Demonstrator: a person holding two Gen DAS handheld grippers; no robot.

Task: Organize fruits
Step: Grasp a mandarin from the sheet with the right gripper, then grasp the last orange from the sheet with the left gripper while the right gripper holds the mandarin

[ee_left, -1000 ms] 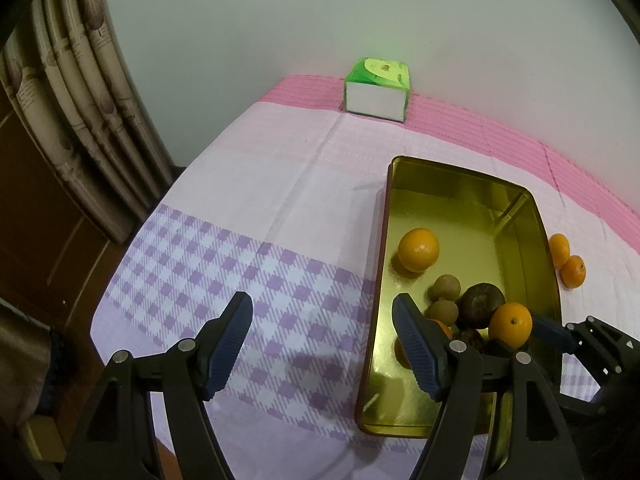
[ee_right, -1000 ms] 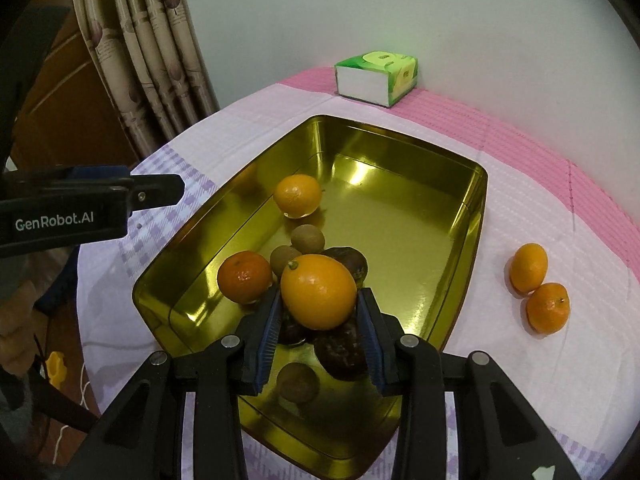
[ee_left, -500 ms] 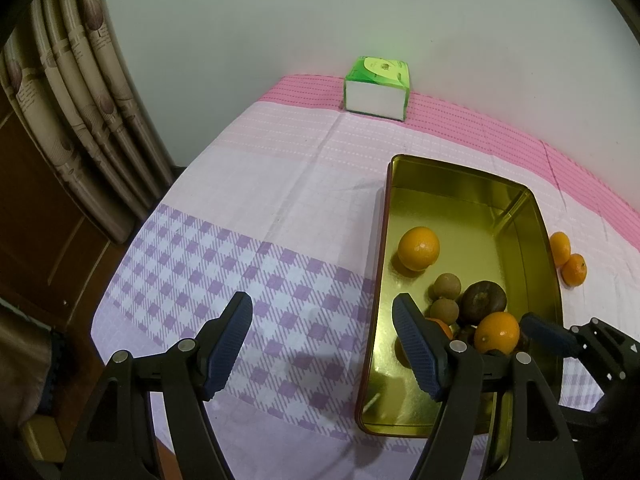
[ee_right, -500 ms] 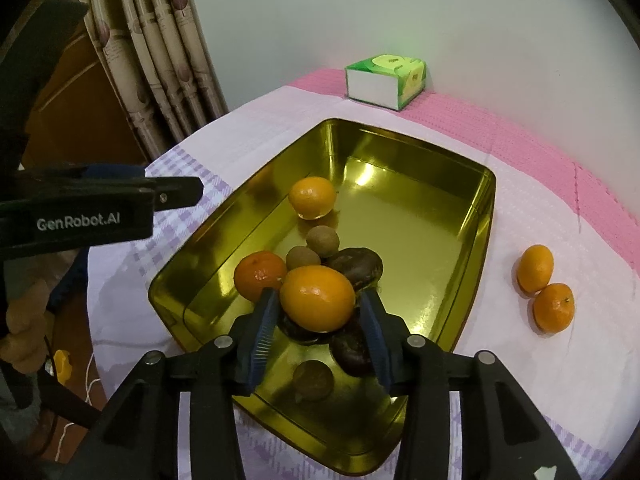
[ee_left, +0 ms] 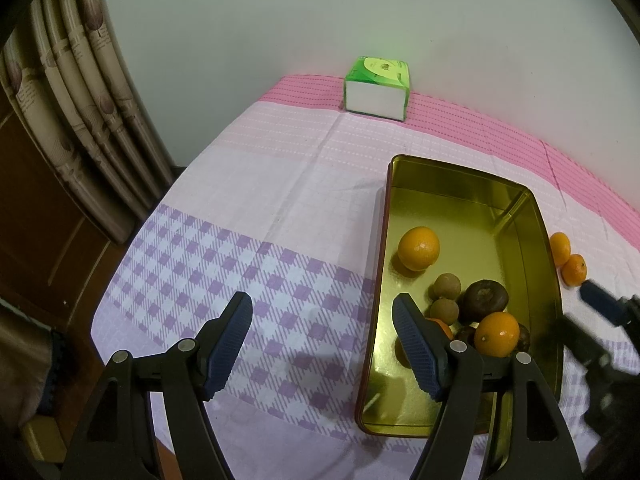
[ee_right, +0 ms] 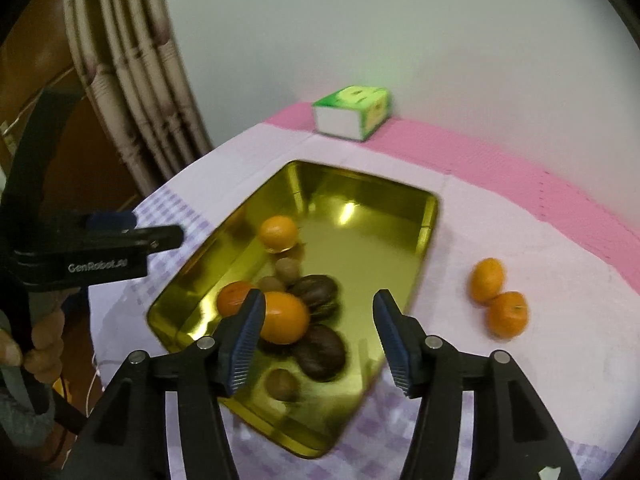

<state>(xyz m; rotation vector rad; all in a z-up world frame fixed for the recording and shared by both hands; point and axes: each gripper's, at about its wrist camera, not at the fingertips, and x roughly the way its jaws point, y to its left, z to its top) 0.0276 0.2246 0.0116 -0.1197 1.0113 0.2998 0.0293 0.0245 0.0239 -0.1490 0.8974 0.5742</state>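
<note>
A gold metal tray (ee_left: 472,184) (ee_right: 360,184) lies on the pink and purple cloth. It holds oranges, small brown fruits and dark brown fruits. One orange (ee_right: 283,322) (ee_left: 497,334) rests on the pile in the tray, just in front of my right gripper (ee_right: 320,336), which is open and empty above the tray's near end. Two small oranges (ee_right: 498,298) (ee_left: 566,258) lie on the cloth right of the tray. My left gripper (ee_left: 322,344) is open and empty over the cloth left of the tray.
A green and white box (ee_left: 377,88) (ee_right: 352,117) stands at the back near the wall. Curtains (ee_left: 80,120) hang at the left past the table edge. The right gripper's blue tip (ee_left: 600,306) shows at the right of the left wrist view.
My right gripper has opened and let go of the orange, which now sits on the fruit pile in the tray. The gripper has drawn back and to the right. The left gripper stayed still.
</note>
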